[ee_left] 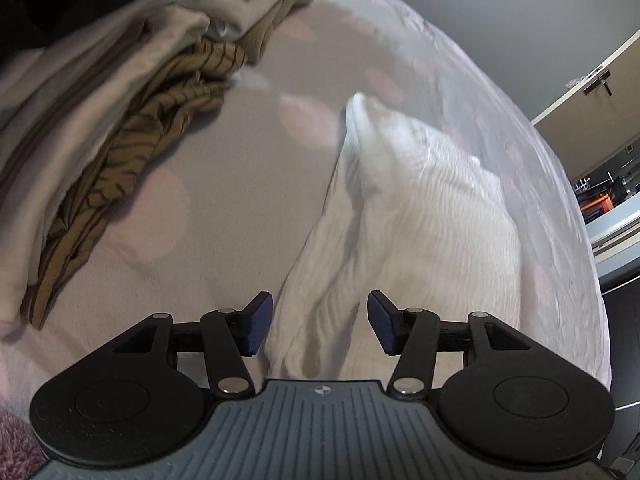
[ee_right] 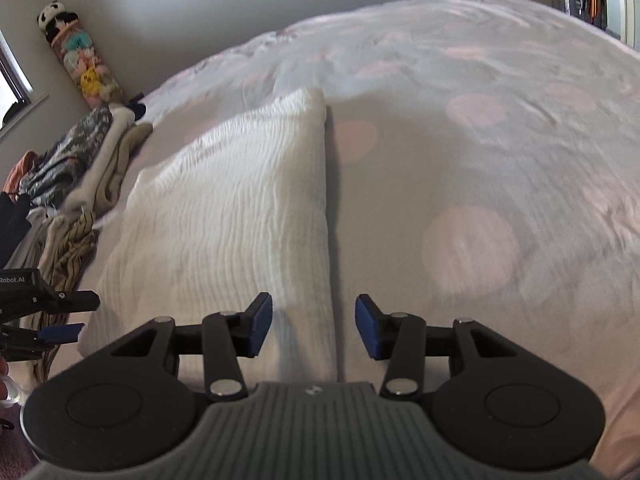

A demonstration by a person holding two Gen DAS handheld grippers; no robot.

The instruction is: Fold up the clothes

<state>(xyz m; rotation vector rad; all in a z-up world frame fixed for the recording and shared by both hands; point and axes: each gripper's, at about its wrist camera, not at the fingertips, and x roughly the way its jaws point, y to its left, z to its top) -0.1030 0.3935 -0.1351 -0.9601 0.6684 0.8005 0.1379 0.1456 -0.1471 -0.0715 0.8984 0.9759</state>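
A folded white textured cloth (ee_right: 224,216) lies on the bed, its straight edge running away from me. It also shows in the left wrist view (ee_left: 408,216), rumpled along a ridge. My left gripper (ee_left: 320,322) is open and empty, its jaws straddling the cloth's near end. My right gripper (ee_right: 314,326) is open and empty over the cloth's near right edge. The left gripper also shows at the left edge of the right wrist view (ee_right: 48,316).
A pile of clothes (ee_left: 120,128), tan striped and cream, lies on the left of the bed (ee_right: 500,168). More clothes (ee_right: 76,160) and a tube of plush toys (ee_right: 84,60) stand by the far wall. A doorway (ee_left: 600,184) is at the right.
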